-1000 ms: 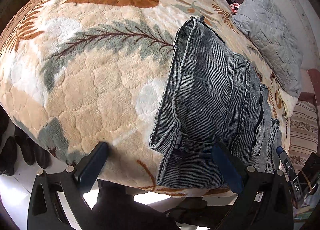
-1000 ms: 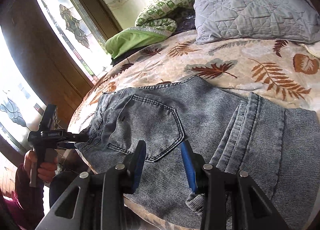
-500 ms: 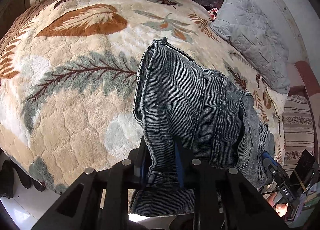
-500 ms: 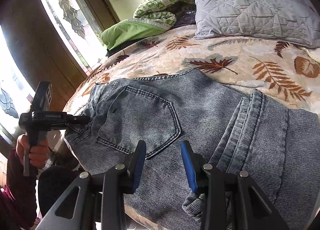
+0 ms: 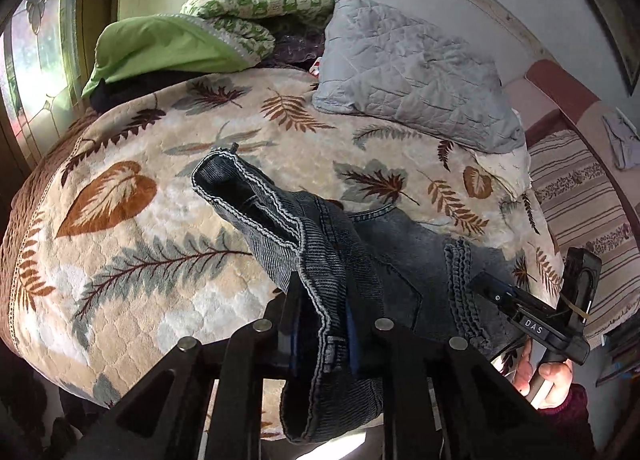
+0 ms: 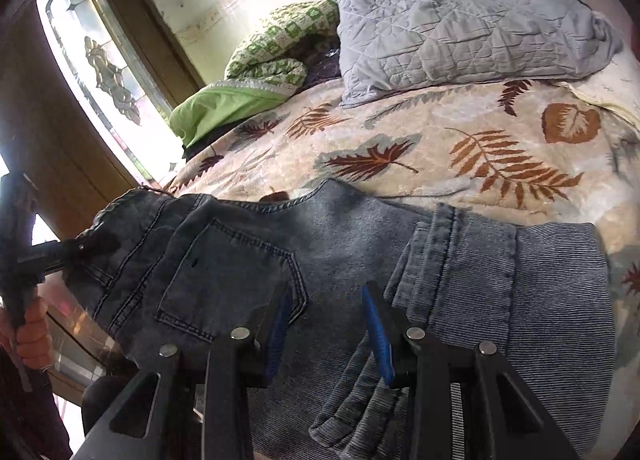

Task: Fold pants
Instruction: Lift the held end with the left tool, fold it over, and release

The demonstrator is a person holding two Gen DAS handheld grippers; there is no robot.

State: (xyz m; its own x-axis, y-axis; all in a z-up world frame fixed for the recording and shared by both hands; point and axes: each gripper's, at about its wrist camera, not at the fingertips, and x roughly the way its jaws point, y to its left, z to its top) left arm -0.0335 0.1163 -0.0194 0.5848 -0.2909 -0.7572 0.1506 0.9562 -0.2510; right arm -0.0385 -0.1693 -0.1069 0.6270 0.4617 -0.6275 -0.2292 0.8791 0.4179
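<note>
Grey-blue denim pants [image 6: 360, 252] lie partly folded on a leaf-patterned blanket [image 6: 460, 148] on a bed. My left gripper [image 5: 322, 324] is shut on the pants' waistband edge [image 5: 320, 300] and lifts that end off the blanket [image 5: 132, 244]; the cloth hangs in a loose fold. It also shows at the left of the right wrist view [image 6: 92, 244]. My right gripper [image 6: 326, 324] is open, low over the pants beside the back pocket [image 6: 232, 276], holding nothing. It shows at the right of the left wrist view [image 5: 492, 288].
A grey quilted pillow [image 6: 460, 20] and a green patterned bedding heap [image 6: 256, 72] lie at the head of the bed. A glass-paned wooden door [image 6: 100, 68] stands on the left. A striped seat [image 5: 580, 212] is beside the bed.
My left gripper closed on the waistband edge and raised it, tilting up so the bed head shows. My right gripper stayed open over the pants and moved slightly nearer.
</note>
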